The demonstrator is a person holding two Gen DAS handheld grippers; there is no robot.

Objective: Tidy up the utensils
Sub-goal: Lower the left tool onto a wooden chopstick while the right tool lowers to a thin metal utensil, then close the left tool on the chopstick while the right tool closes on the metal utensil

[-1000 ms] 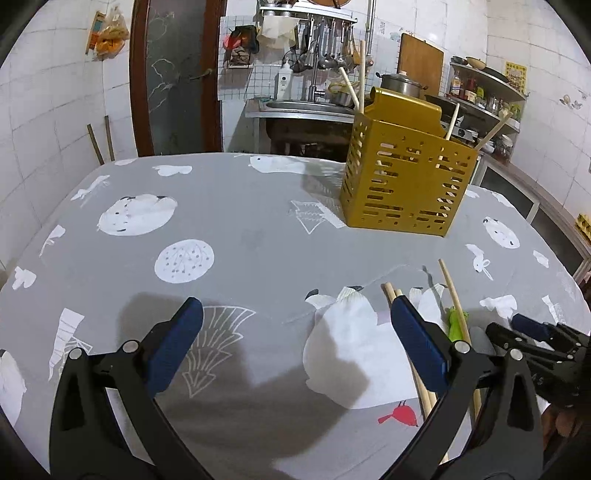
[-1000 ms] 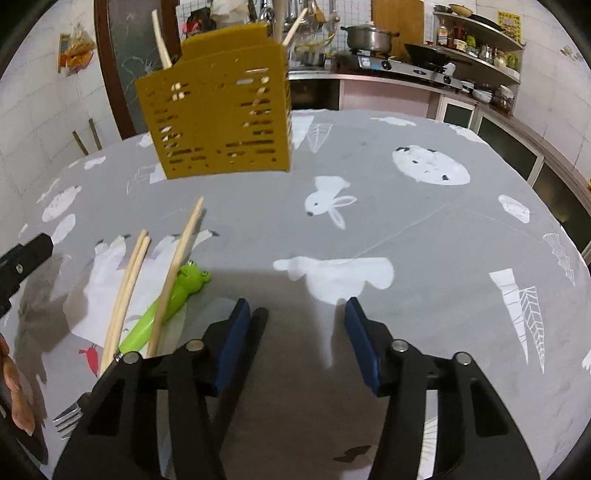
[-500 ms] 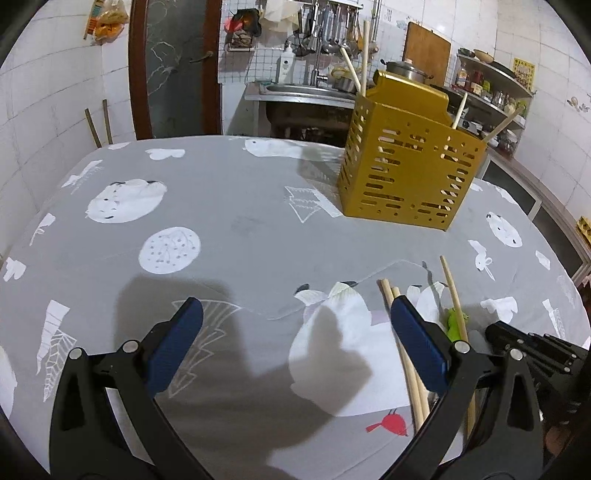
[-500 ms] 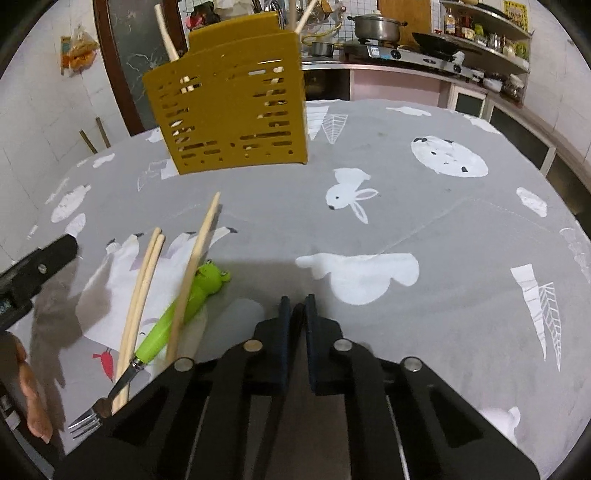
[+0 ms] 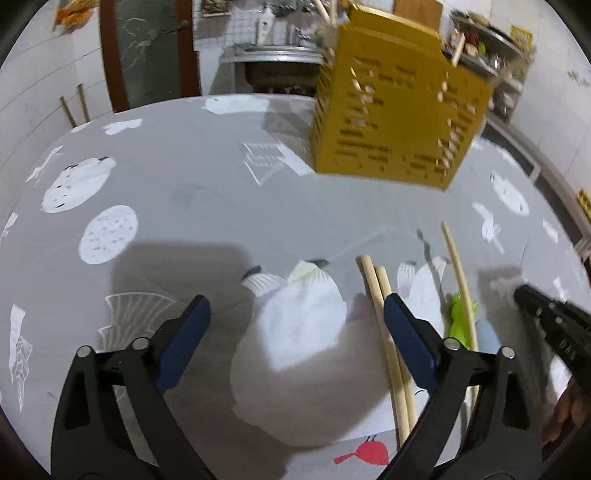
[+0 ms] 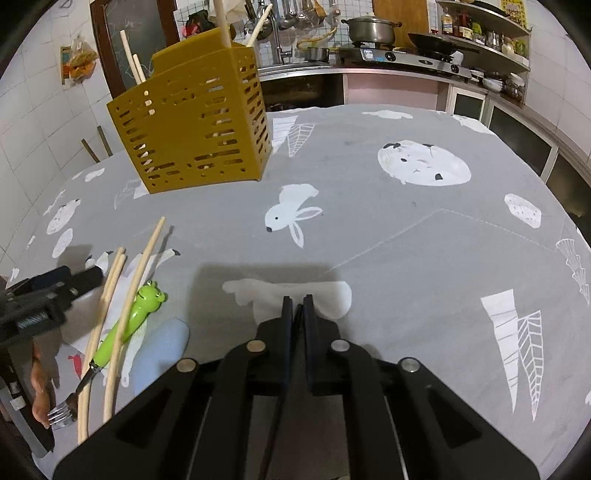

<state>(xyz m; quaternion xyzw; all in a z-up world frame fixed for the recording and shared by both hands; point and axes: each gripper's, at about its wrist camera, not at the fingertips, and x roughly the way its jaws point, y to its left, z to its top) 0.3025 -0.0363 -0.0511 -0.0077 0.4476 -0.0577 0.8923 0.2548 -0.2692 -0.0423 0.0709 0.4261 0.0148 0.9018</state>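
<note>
Grey cloth printed with white rabbits and leaves covers the bench (image 6: 406, 229), with a tiled kitchen behind it. A perforated yellow utensil caddy (image 6: 192, 125) stands upright on the far part of the cloth, several chopsticks poking out of its top. Nearer, three loose chopsticks lie on the cloth: a pair (image 6: 105, 299) side by side and touching, and a single chopstick (image 6: 138, 280) just beside them, which crosses over the green frog-handled fork (image 6: 138, 310). Only the right wrist view shows the fork's metal tines, low at the left edge beside a bare hand (image 6: 37, 391), and only it shows the stove (image 6: 399, 55) with a lidded pot (image 6: 371, 27) and the shelves of jars. The left wrist view is motion-blurred; it alone shows the dark door (image 5: 147, 48) and the sink (image 5: 273, 59) behind the caddy, and of the fork it shows just a strip of green handle beside the single chopstick. The left claw (image 5: 295, 332) is spread wide apart and holds nothing, its right finger (image 5: 406, 336) over the paired chopsticks; I cannot tell whether it touches them. The right claw (image 6: 297, 314) has its jaws drawn together with only a sliver between them, clamped on nothing, well apart from the utensils.
</note>
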